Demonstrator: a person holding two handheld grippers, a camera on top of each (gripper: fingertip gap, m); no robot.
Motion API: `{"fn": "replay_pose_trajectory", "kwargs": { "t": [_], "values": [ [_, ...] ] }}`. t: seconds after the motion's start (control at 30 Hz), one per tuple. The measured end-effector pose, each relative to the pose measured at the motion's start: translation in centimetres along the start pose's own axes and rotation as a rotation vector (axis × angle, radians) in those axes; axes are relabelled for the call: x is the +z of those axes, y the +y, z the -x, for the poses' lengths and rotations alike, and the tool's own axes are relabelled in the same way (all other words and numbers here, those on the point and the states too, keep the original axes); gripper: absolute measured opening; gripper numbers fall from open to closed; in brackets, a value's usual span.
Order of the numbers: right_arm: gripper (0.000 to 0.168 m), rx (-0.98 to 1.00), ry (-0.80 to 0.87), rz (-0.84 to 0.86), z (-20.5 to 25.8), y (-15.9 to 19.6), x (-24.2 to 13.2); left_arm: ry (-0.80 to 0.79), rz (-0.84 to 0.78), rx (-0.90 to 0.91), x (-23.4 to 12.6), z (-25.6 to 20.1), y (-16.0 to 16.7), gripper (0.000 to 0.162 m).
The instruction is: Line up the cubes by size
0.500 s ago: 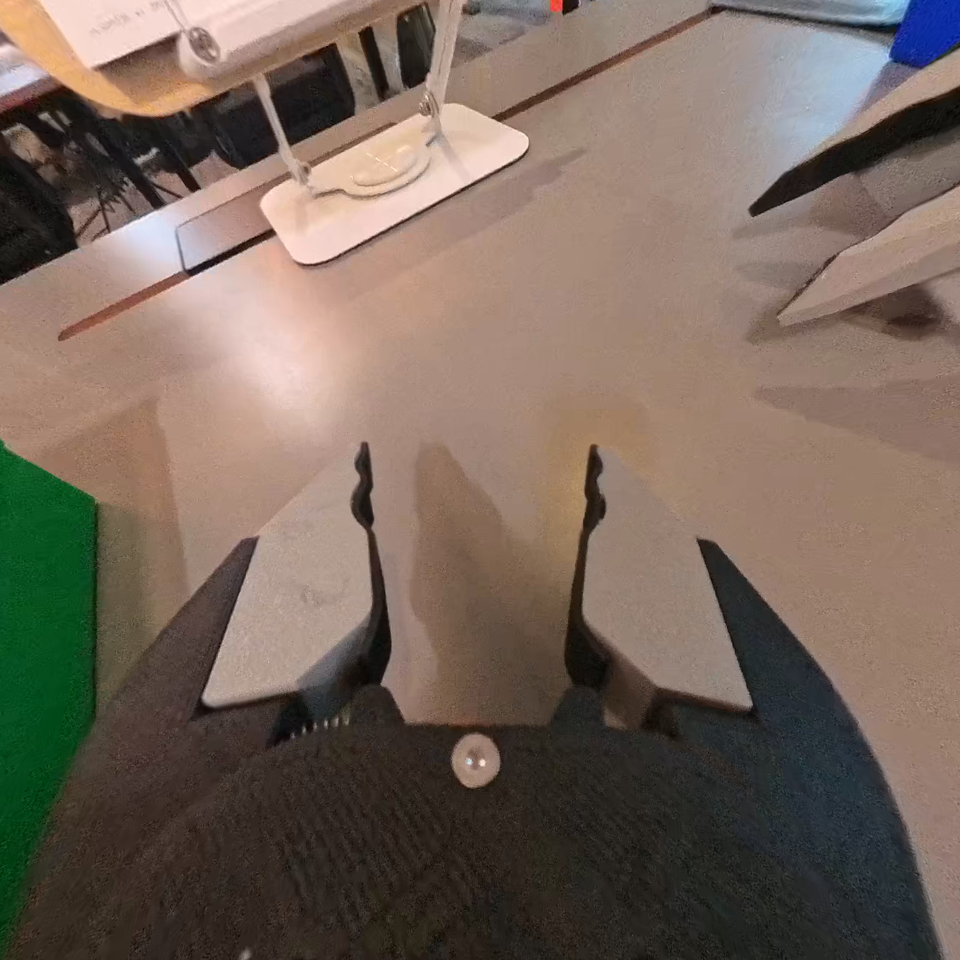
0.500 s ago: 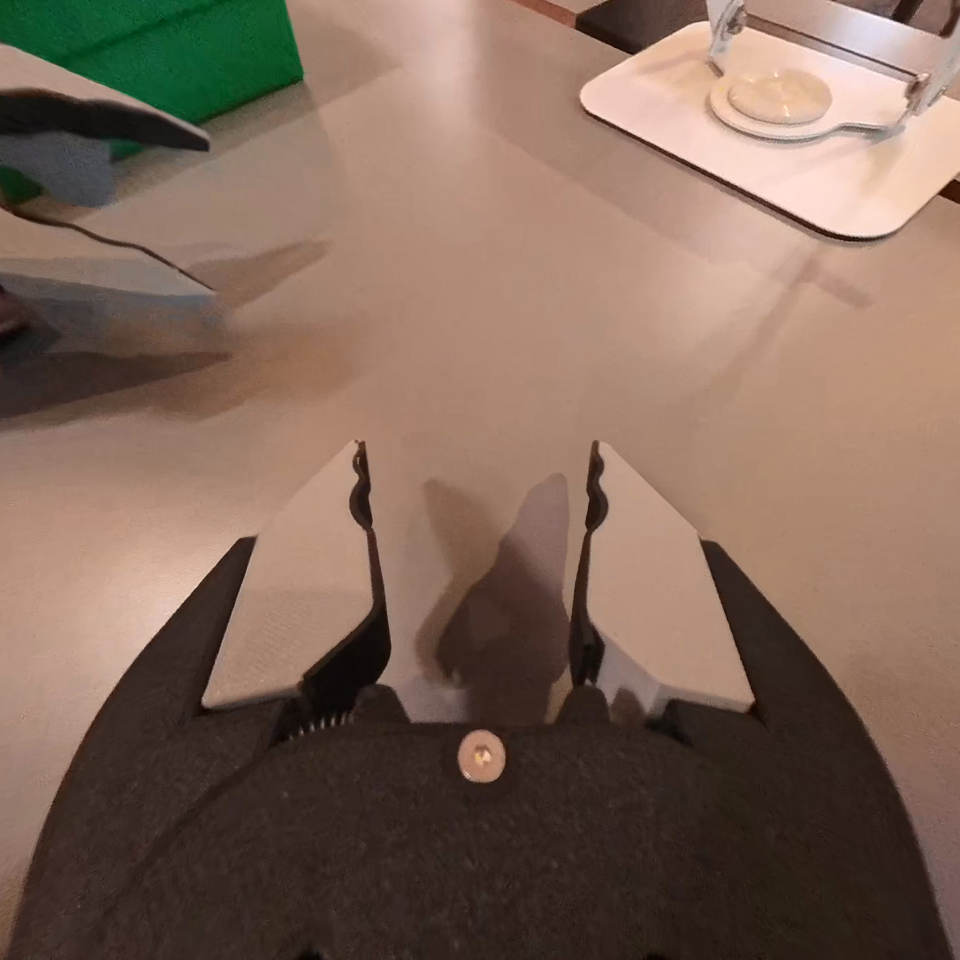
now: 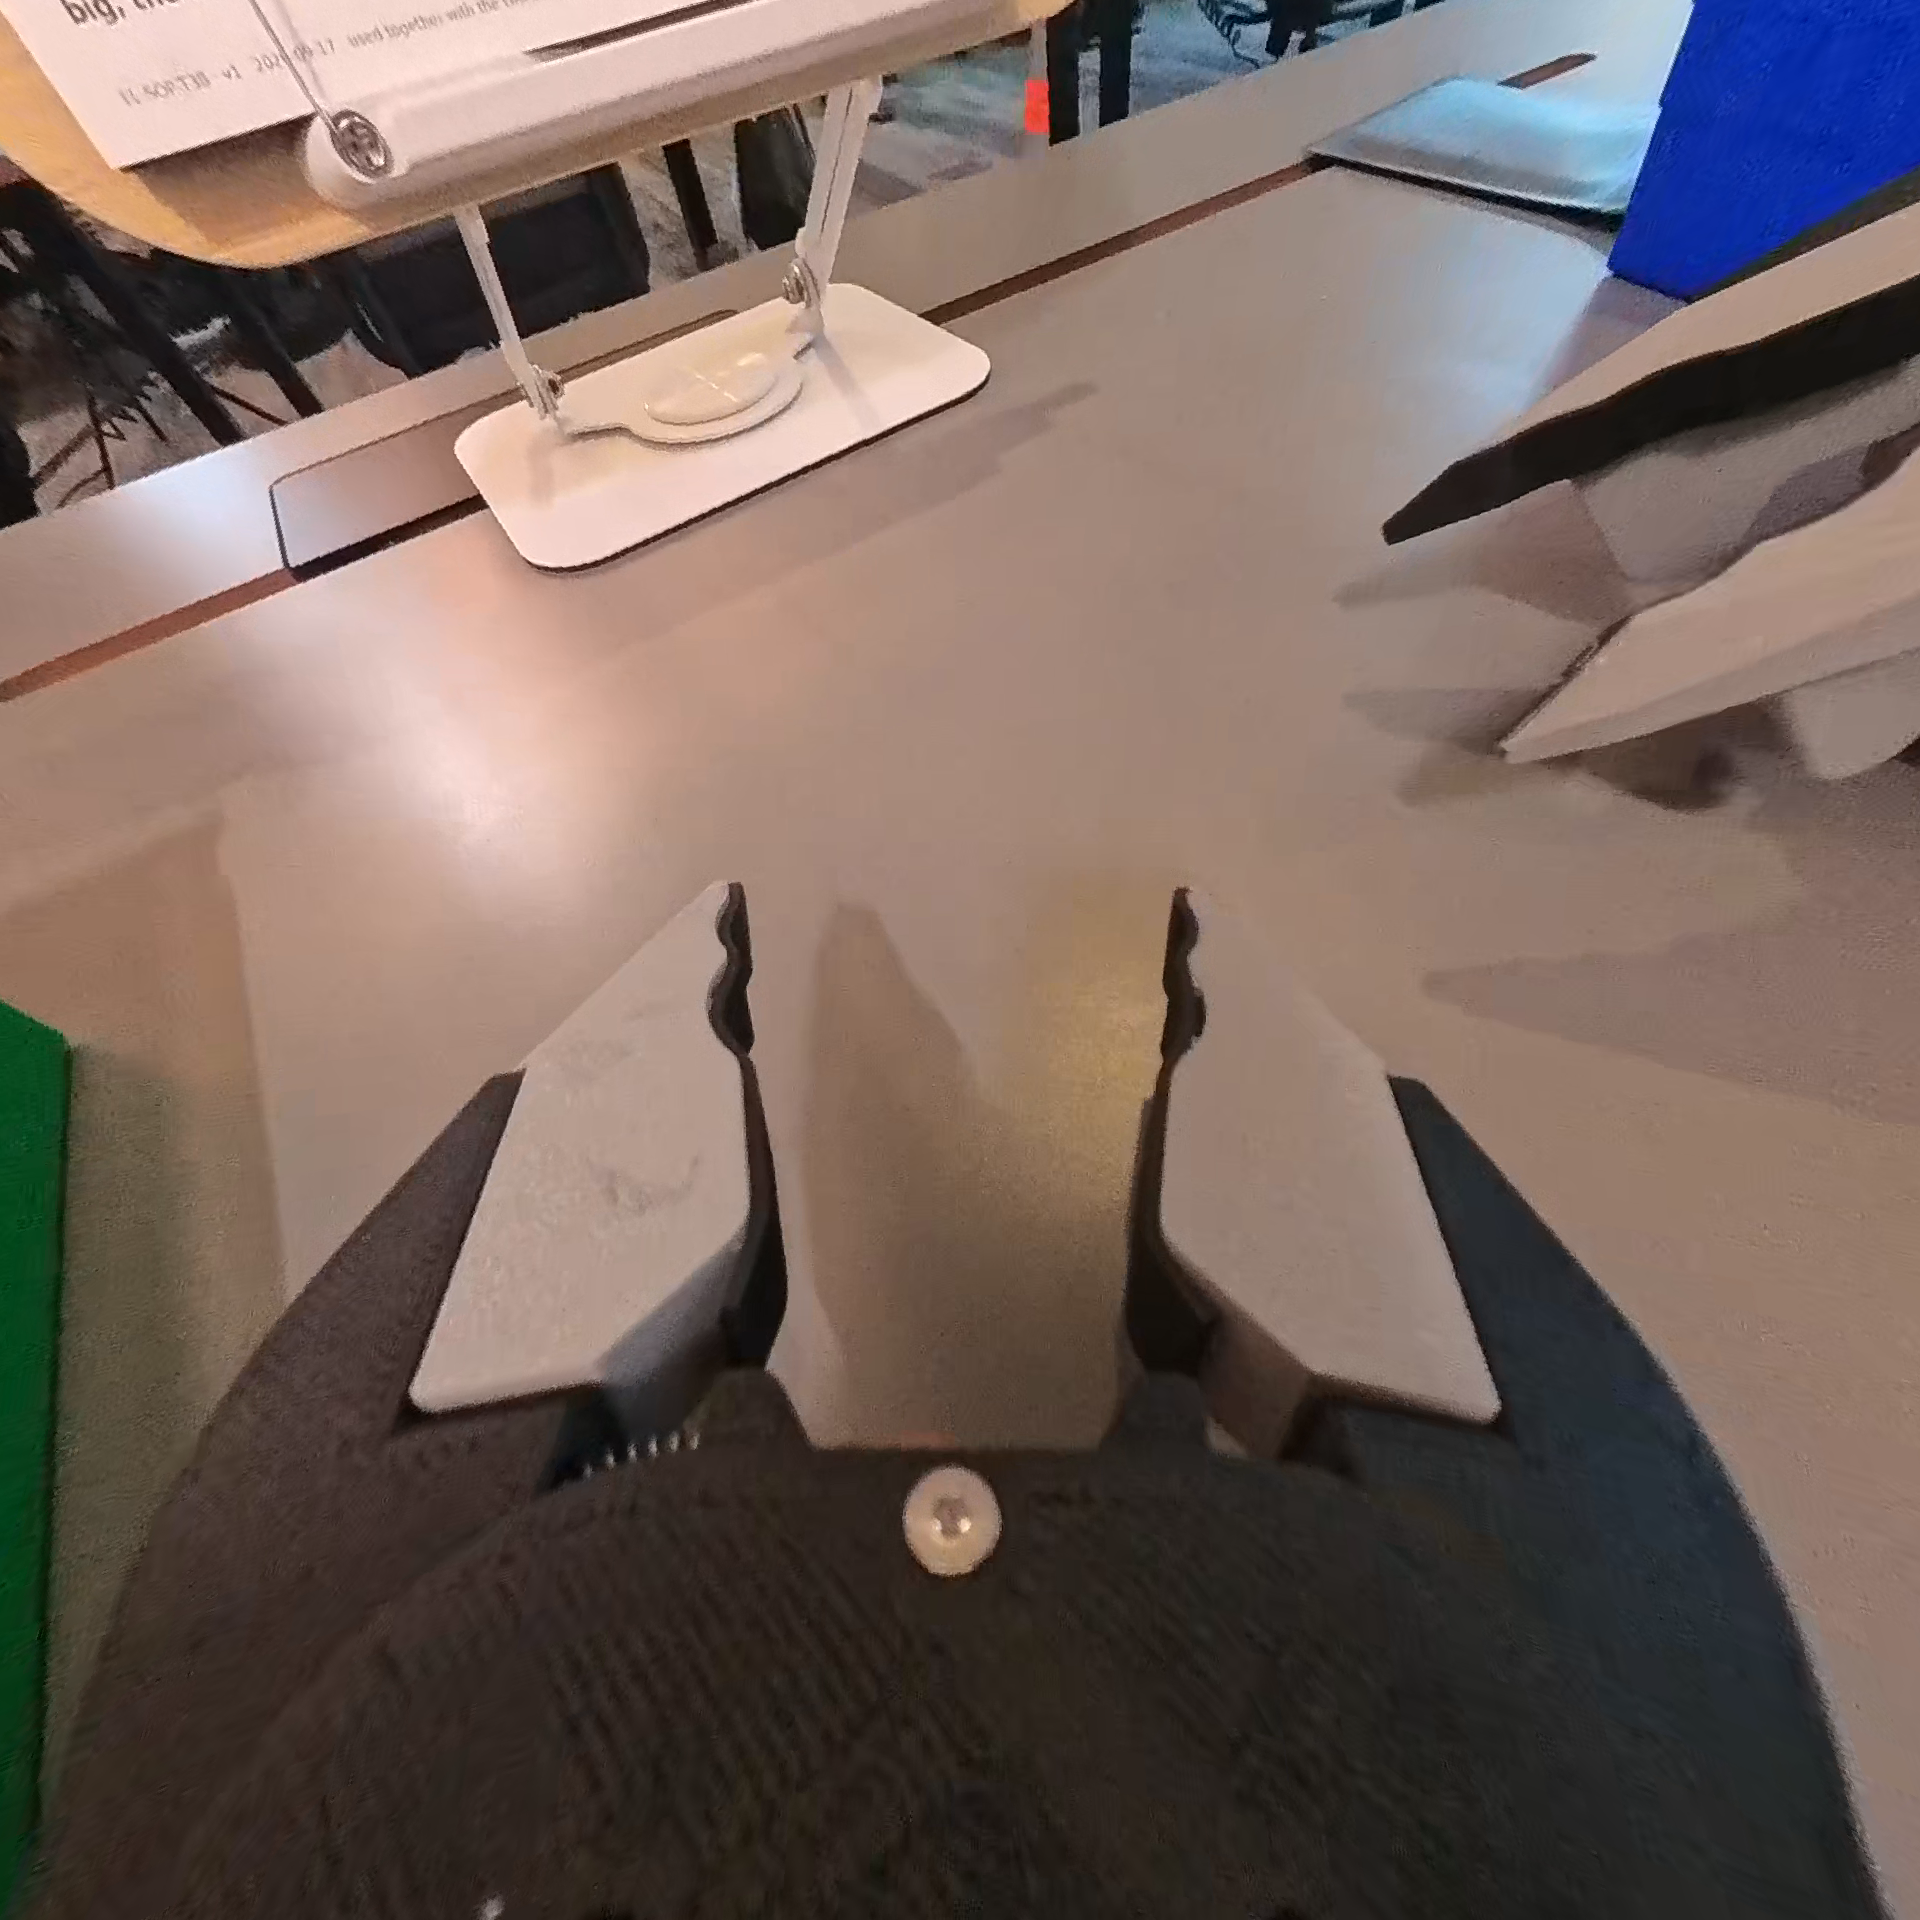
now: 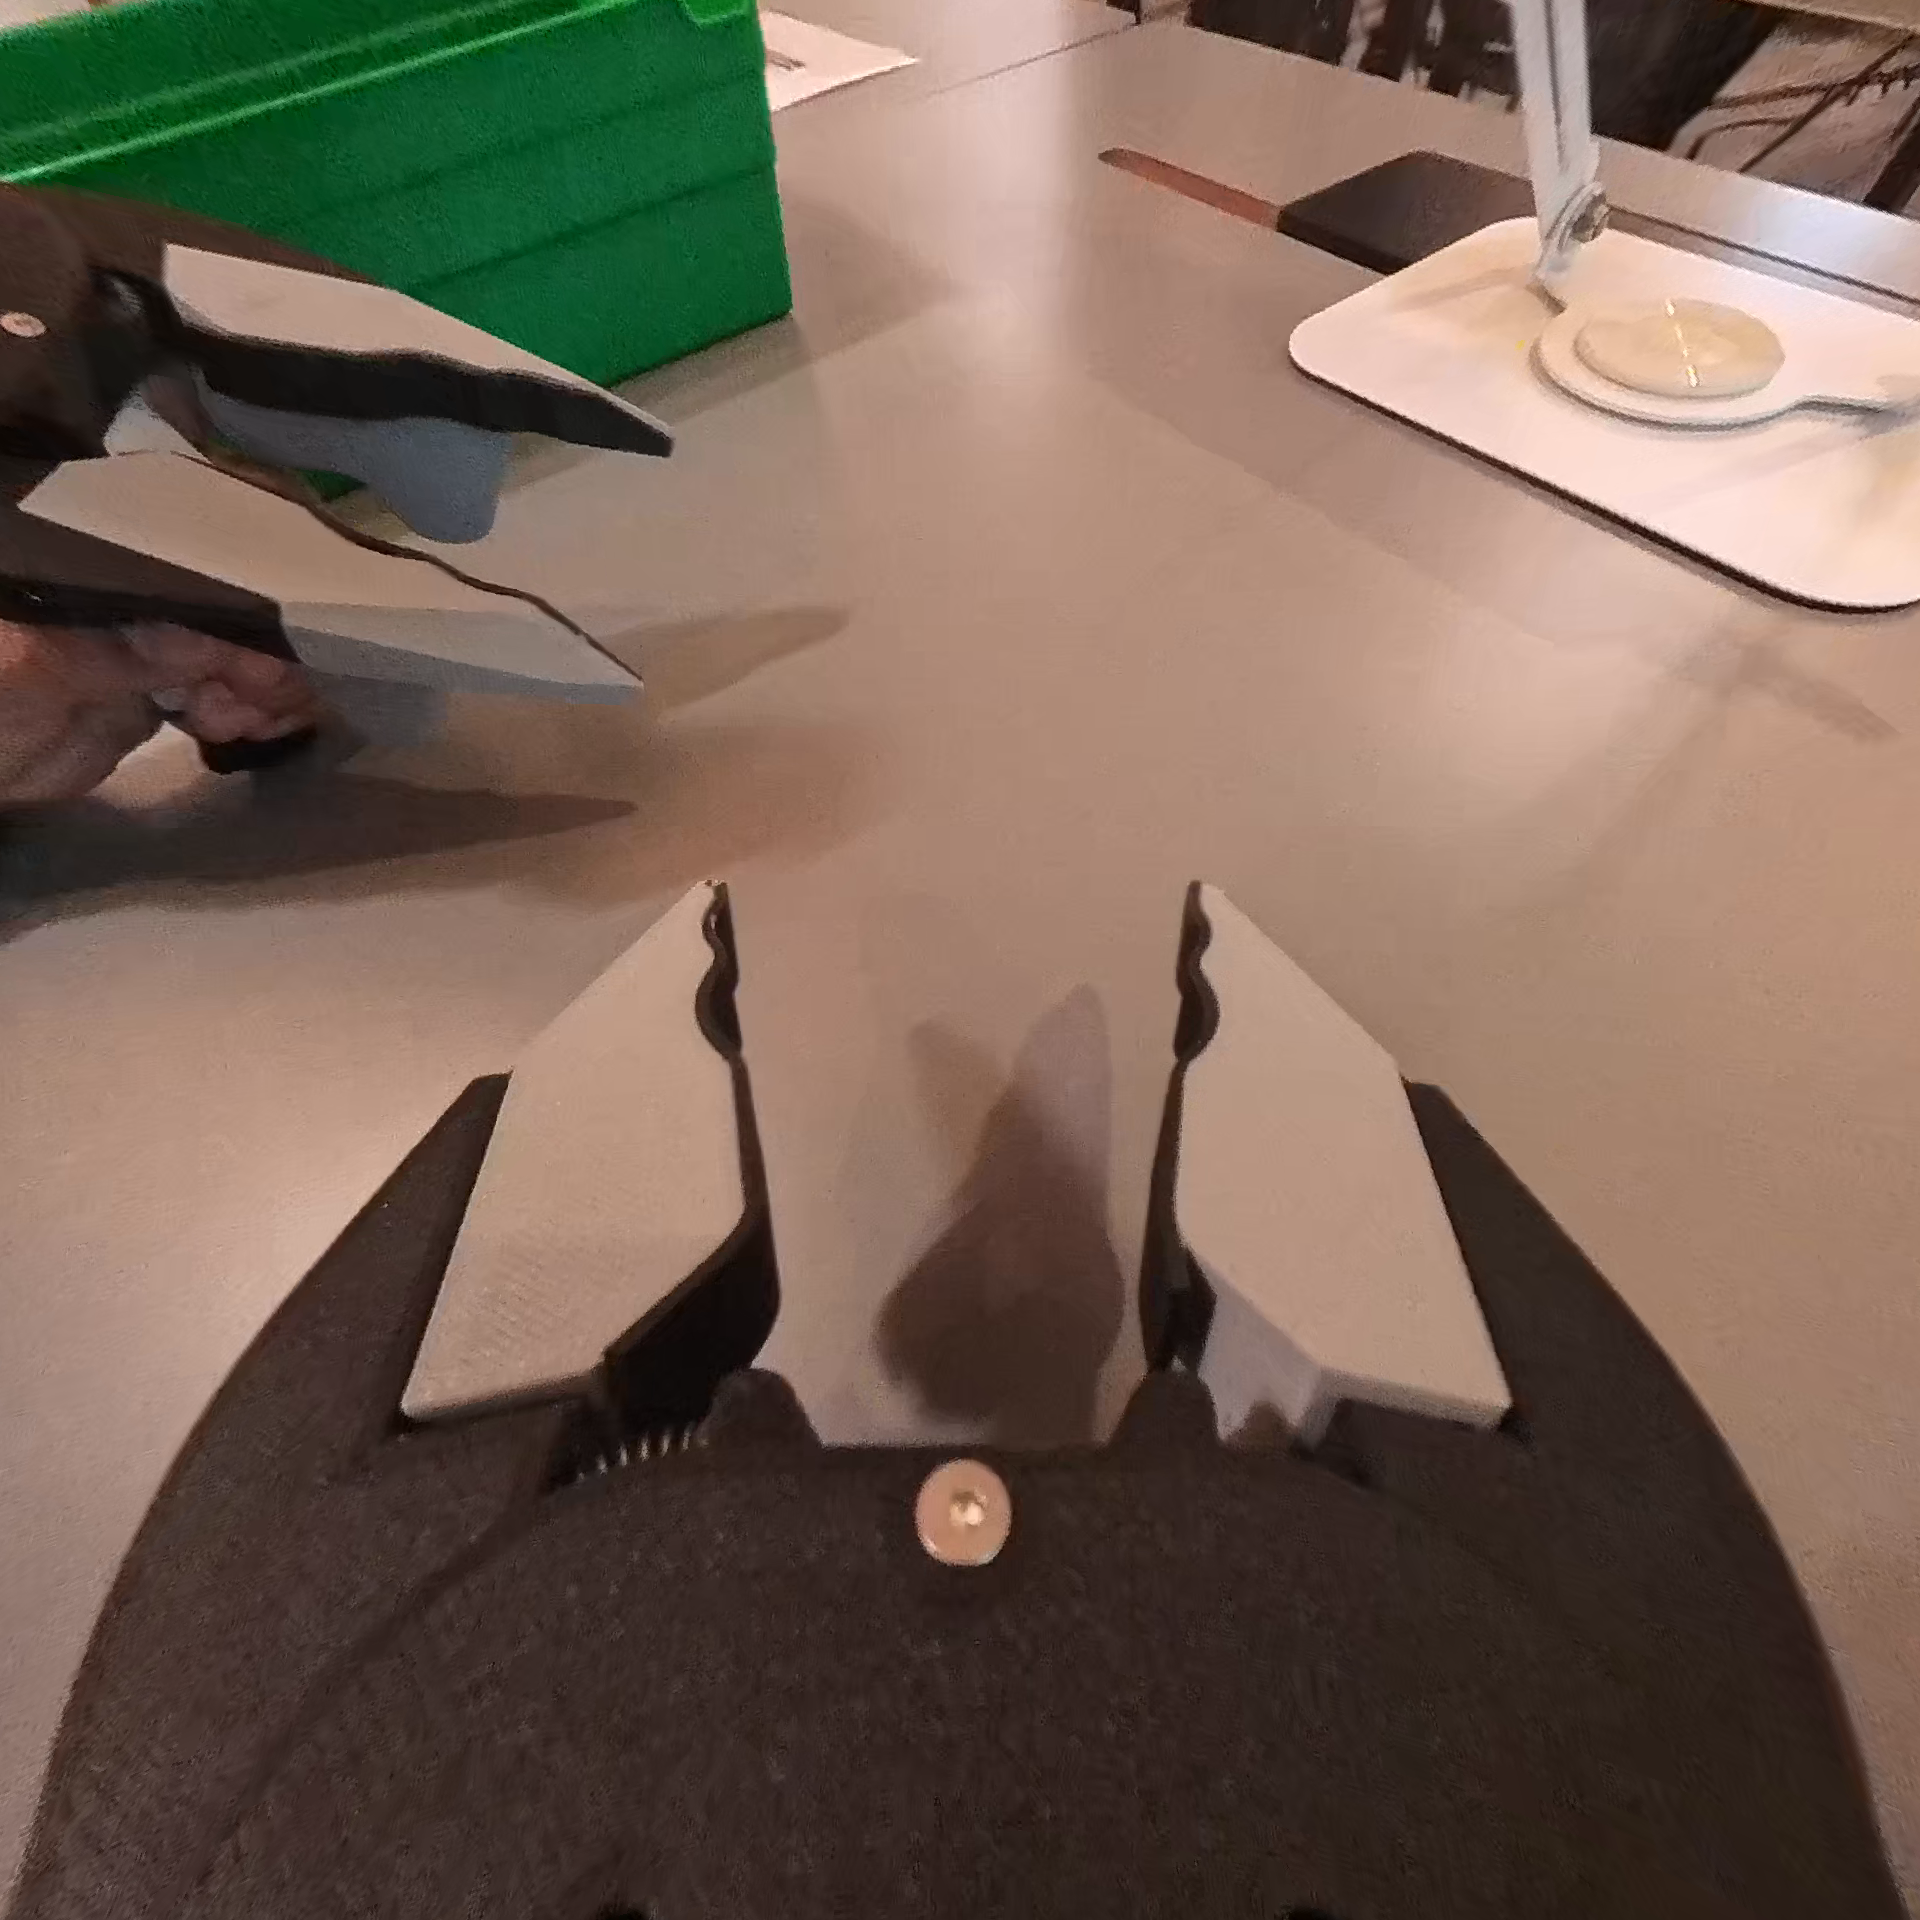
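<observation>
Both black-and-grey two-finger grippers, left gripper [image 3: 956,904] and right gripper [image 4: 954,899], gape wide (holding nothing) above the bare grey-brown tabletop [image 3: 935,675].

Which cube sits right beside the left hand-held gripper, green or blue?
The green cube: in the right wrist view it stands just behind the left hand-held gripper. The blue cube sits far across the table, beyond the right hand-held gripper.

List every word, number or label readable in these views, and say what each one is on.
White sheet on the white stand: several printed lines, partly cut off by the frame; wording not reproduced here.
Paper behind the green cube: a dark mark, too small to read.
Green cube, blue cube, left gripper, right gripper: no writing visible.
</observation>
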State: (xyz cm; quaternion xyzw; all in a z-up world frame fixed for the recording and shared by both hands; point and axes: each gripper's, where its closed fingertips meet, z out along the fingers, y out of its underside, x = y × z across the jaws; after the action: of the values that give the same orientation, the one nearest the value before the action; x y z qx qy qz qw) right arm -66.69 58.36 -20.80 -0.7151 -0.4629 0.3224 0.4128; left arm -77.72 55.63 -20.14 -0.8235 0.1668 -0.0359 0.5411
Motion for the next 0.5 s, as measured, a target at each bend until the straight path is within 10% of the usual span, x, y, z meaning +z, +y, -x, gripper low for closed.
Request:
{"fn": "replay_pose_trajectory", "kwargs": {
  "t": [0.23,0.33,0.5],
  "values": [
    [0.084,-0.059,0.085,-0.142,1.4,-5.3,-5.5,-0.02,-0.044,-0.009,-0.6,0.4,-0.5,0.076],
    [0.028,-0.148,0.248,-0.187,1.3,-8.4,-13.7,-0.024,-0.045,0.0,-1.0,0.3,-0.4,0.077],
    [0.0,-0.069,0.655,-0.083,-9.2,-5.4,-27.9,-0.049,-0.066,0.001,-2.8,0.6,-0.4,0.083]
  ]
}}
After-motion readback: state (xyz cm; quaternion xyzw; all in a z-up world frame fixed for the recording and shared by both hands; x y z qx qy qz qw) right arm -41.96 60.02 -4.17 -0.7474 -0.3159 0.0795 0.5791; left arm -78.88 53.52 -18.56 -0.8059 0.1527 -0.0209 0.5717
